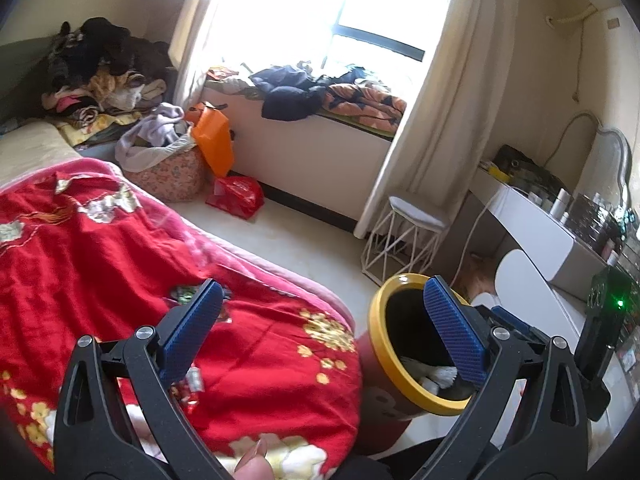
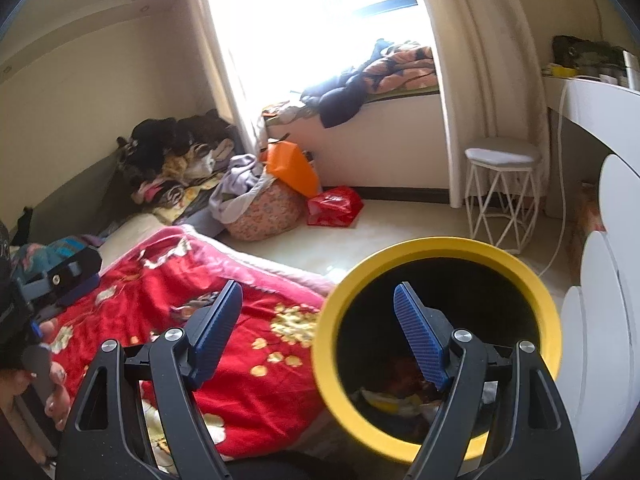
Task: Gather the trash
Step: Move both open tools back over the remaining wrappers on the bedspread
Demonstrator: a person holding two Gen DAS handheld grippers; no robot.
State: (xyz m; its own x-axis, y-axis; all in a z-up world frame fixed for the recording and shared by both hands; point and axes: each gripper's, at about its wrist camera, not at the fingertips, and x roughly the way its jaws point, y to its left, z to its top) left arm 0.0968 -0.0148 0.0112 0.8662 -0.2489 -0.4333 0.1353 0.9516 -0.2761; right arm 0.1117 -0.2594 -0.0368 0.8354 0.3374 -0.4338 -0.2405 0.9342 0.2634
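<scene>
Clearly both grippers are empty, jaws wide apart: the left gripper [image 1: 320,328] frames the blanket [image 1: 120,248] and bin [image 1: 384,364], the right gripper [image 2: 320,332] likewise. Wrappers [image 1: 192,388] lie on the blanket just beside the left jaw of the left gripper. The bin [image 2: 440,248] sits under the right jaws, paper [image 2: 384,400] inside. Probably best: lower, straddle one wrapper, pinch without snagging cloth. Farther off, a red bag [image 1: 236,196] lies on the floor.
</scene>
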